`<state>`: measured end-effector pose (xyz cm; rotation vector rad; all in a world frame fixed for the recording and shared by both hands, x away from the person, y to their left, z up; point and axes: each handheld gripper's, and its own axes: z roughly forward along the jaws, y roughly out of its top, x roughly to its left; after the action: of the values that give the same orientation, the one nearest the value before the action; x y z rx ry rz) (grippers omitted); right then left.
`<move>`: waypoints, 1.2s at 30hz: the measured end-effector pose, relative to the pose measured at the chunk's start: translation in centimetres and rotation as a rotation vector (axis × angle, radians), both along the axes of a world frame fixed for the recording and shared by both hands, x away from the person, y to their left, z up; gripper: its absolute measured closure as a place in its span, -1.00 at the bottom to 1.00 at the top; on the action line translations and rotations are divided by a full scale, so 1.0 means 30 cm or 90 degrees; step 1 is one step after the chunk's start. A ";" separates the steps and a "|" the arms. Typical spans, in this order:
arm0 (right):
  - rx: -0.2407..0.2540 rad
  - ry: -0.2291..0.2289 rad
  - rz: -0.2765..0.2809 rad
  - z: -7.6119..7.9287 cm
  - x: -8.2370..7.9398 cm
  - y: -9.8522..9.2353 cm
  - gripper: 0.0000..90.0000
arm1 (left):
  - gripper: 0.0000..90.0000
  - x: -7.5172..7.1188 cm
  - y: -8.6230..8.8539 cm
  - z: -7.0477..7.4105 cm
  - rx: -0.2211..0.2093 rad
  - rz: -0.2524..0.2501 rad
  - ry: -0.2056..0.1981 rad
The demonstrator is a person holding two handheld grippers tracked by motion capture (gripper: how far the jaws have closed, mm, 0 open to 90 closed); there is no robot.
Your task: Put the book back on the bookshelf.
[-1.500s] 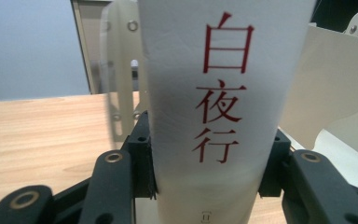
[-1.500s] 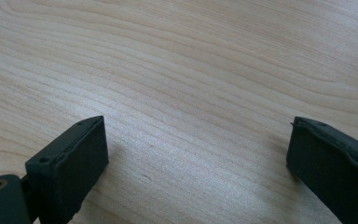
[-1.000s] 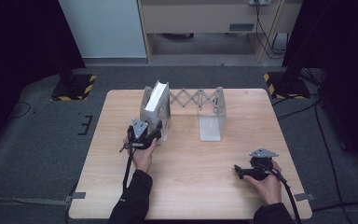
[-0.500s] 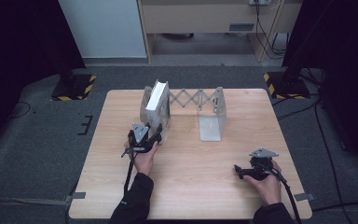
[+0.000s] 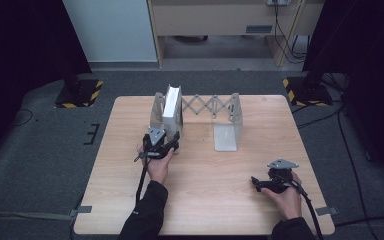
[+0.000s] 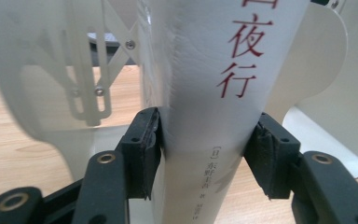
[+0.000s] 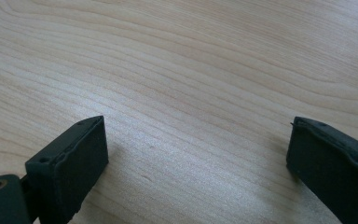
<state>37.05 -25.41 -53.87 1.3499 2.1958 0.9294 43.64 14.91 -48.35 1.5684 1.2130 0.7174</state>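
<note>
One desk (image 5: 200, 200) of pale wood carries everything. On its far half stands an expandable white metal book rack (image 5: 228, 116), its scissor links stretched between two upright end plates. A white book (image 5: 172, 107) stands upright against the rack's left end plate, spine toward the person.

In the left gripper view the left gripper (image 6: 204, 154) has its two pads set on either side of the book's (image 6: 214, 93) spine near the bottom; both pads look to touch the cover, so it appears clamped on the book, which is still standing on the desk by the rack. The right gripper (image 7: 198, 154) lies spread apart over bare wood, well off at the near right of the desk, holding nothing.

By my reading, the grasp is made, and lifting or shifting the book remains to be done.
</note>
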 end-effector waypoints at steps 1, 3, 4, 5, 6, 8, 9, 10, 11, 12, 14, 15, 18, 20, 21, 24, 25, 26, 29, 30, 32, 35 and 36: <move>0.000 0.000 0.000 0.000 0.000 0.000 -0.87 | 0.03 0.005 -0.004 -0.001 -0.003 -0.005 0.000; -0.001 -0.001 0.001 0.000 0.000 0.000 -0.87 | 0.00 0.012 -0.012 -0.002 -0.003 -0.010 0.004; 0.000 0.000 0.000 0.000 0.000 0.000 -0.87 | -0.01 0.015 -0.015 -0.005 -0.007 -0.014 0.002; 0.000 0.000 0.001 0.000 0.000 0.000 -0.87 | -0.03 0.018 -0.013 -0.009 -0.011 -0.020 0.000; 0.000 0.000 0.000 0.000 0.000 0.000 -0.87 | -0.05 0.021 -0.011 -0.011 -0.015 -0.026 0.000; -0.001 0.000 0.001 0.000 0.000 0.000 -0.87 | -0.07 0.023 -0.001 -0.013 -0.019 -0.041 0.000; 0.000 0.000 0.001 0.000 0.000 0.000 -0.87 | -0.08 0.021 0.007 -0.013 -0.024 -0.053 0.001; -0.001 0.000 0.001 0.000 0.000 0.000 -0.87 | -0.08 0.018 0.019 -0.011 -0.031 -0.068 0.005; 0.000 0.000 0.001 0.000 0.000 0.000 -0.87 | -0.07 0.011 0.033 -0.007 -0.044 -0.083 0.018; -0.001 0.000 0.001 0.000 0.000 -0.001 -0.87 | -0.07 0.008 0.037 -0.006 -0.046 -0.088 0.023; -0.001 0.000 0.001 0.000 0.000 -0.001 -0.87 | -0.02 -0.008 0.044 -0.004 -0.027 -0.097 0.032; -0.001 -0.001 0.001 0.000 0.000 0.000 -0.87 | 0.01 -0.013 0.044 -0.003 -0.018 -0.096 0.032; -0.001 0.000 0.001 0.000 0.000 0.000 -0.87 | 0.10 -0.011 0.042 -0.005 -0.019 -0.088 0.033; 0.000 0.000 0.000 0.000 0.000 0.000 -0.87 | 0.09 -0.006 0.036 -0.008 -0.025 -0.089 0.032; 0.000 0.001 0.000 0.000 0.000 0.000 -0.87 | 0.09 -0.003 0.033 -0.010 -0.027 -0.090 0.031; 0.000 0.000 0.000 0.000 0.000 0.000 -0.87 | 0.07 0.001 0.026 -0.014 -0.034 -0.090 0.030; -0.001 -0.001 0.001 0.000 0.000 0.000 -0.87 | 0.07 0.000 0.026 -0.014 -0.033 -0.090 0.030; -0.001 0.000 0.001 0.000 0.000 0.000 -0.87 | 0.07 0.000 0.028 -0.014 -0.031 -0.091 0.030; -0.001 -0.001 0.001 0.000 0.000 0.000 -0.87 | 0.05 -0.008 0.038 -0.007 -0.027 -0.102 0.037; 0.000 0.000 0.001 0.000 0.000 0.000 -0.87 | 0.00 -0.013 0.041 -0.004 -0.025 -0.104 0.040; 0.000 0.000 0.001 0.000 0.000 0.000 -0.87 | -0.10 -0.027 0.049 0.001 -0.017 -0.115 0.058; -0.001 -0.001 0.001 0.000 0.000 -0.001 -0.87 | -0.18 -0.062 0.069 0.002 0.000 -0.135 0.079; -0.001 -0.001 0.001 0.000 0.000 0.000 -0.87 | -0.19 -0.076 0.078 0.002 0.004 -0.142 0.087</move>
<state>37.05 -25.42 -53.88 1.3471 2.1965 0.9292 41.37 17.25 -48.28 1.7488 1.1109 0.4759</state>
